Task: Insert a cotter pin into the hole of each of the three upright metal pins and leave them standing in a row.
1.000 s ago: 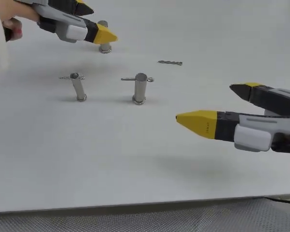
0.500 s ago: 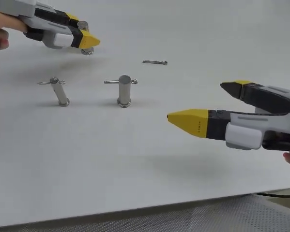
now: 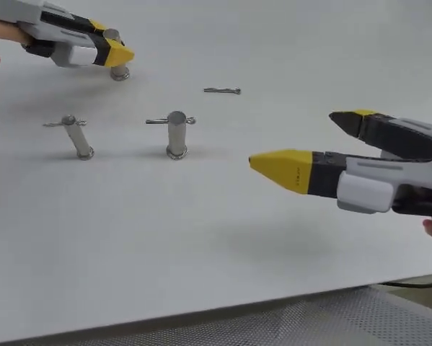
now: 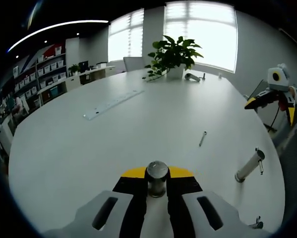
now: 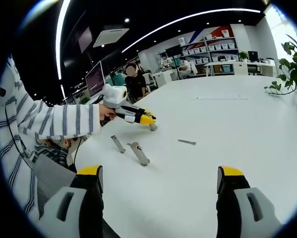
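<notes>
The bare grey metal pin (image 4: 157, 179), the one with no cotter in its hole, is standing at the far left of the white surface (image 3: 201, 231). I am gripping it between the jaws of the left gripper (image 3: 120, 53). In the left gripper view the two jaws are pressing in on either side of its shaft, so I am judging them clenched on it.

The thin loose silver cotter pin (image 3: 222, 90) is lying flat, well apart from that pin and off to its right, with nothing touching it.

Nearer to me, the short thick metal pin (image 3: 177, 133) is standing upright with a cotter pin (image 3: 170, 120) running through its head. To its left, the slimmer metal pin (image 3: 77, 137) is carrying its own cotter (image 3: 64, 123). It is looking tilted in the head view, and I cannot tell whether that is a real lean or the lens.

The right gripper (image 3: 302, 140) is hovering above the surface with its jaws spread wide and holding nothing.

I am reading the task as two pins done and one left. The loose cotter is waiting to be picked up and threaded through the held pin. That pin is sitting behind the other two, so lining up the row is looking unfinished as well.
</notes>
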